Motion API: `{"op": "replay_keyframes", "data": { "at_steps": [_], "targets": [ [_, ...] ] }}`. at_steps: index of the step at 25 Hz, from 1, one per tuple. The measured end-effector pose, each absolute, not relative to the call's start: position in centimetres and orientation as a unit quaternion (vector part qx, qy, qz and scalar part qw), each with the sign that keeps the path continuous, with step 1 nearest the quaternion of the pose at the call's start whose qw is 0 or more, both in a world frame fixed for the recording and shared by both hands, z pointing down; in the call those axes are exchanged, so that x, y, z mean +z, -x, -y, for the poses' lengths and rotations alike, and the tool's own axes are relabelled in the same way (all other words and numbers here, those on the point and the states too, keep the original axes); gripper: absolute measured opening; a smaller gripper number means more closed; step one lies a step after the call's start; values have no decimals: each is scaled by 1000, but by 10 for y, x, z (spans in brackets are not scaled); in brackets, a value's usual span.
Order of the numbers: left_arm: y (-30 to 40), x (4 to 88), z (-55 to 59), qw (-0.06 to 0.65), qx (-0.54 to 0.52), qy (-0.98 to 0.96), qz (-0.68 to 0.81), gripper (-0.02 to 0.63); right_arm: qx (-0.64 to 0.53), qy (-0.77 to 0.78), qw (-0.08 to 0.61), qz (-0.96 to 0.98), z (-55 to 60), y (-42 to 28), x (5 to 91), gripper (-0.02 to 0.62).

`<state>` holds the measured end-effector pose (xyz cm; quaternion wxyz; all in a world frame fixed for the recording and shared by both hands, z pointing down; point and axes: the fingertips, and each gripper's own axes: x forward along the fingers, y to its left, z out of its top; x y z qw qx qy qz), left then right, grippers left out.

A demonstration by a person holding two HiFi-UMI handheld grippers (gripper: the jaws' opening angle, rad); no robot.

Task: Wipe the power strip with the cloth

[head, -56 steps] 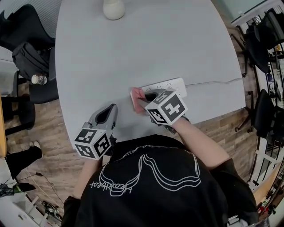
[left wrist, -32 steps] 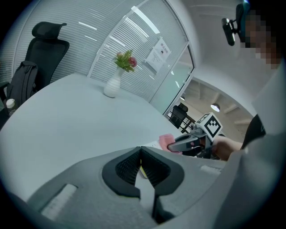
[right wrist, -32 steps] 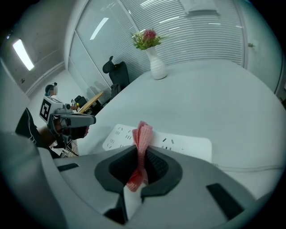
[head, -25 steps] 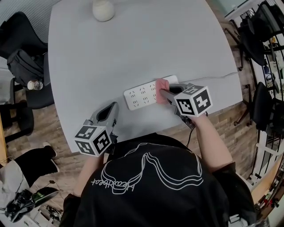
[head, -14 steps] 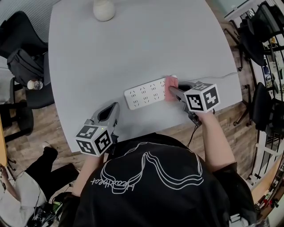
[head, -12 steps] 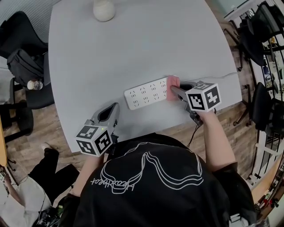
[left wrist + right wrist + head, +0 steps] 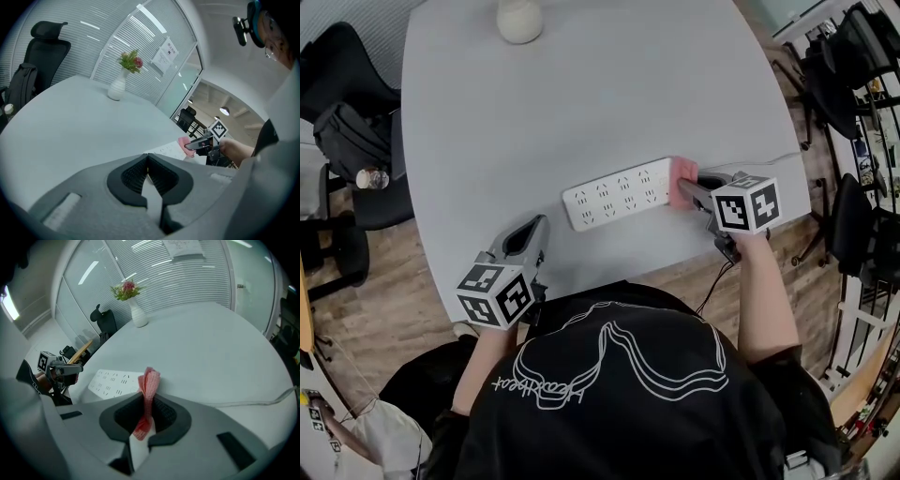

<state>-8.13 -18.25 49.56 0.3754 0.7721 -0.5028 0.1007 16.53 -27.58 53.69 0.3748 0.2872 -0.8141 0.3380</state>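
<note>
A white power strip (image 7: 617, 193) lies on the grey table (image 7: 581, 94), its cable (image 7: 759, 161) running off to the right. My right gripper (image 7: 692, 190) is shut on a pink cloth (image 7: 682, 182), which sits at the strip's right end. In the right gripper view the pink cloth (image 7: 149, 390) stands pinched between the jaws, with the power strip (image 7: 115, 381) to its left. My left gripper (image 7: 525, 242) rests near the table's front edge, left of the strip, shut with nothing in it. The left gripper view shows the power strip (image 7: 166, 150) and the cloth (image 7: 183, 140) far off.
A white vase (image 7: 519, 21) with flowers (image 7: 124, 289) stands at the table's far side. Office chairs (image 7: 352, 122) and a bag sit left of the table, more chairs (image 7: 853, 75) to the right. A person stands on the floor at lower left (image 7: 394, 431).
My right gripper has swept the pink cloth rightward along the power strip, from its left end to its right end. The left gripper has stayed where it was.
</note>
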Motion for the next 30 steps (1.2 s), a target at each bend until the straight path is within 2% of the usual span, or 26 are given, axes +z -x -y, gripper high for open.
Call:
{"op": "replay_keyframes", "data": {
  "at_steps": [9, 15, 23, 30],
  "targets": [
    [75, 495, 179, 373, 98, -774, 503, 14, 329, -298, 367, 817, 275, -172, 534, 43],
    [79, 494, 176, 376, 88, -767, 513, 14, 332, -297, 337, 829, 276, -159, 513, 41],
    [80, 492, 168, 372, 80, -764, 521, 14, 295, -238, 319, 868, 254, -94, 490, 41],
    [89, 487, 162, 371, 76, -755, 535, 14, 280, -160, 330, 887, 226, -28, 487, 41]
  ]
}}
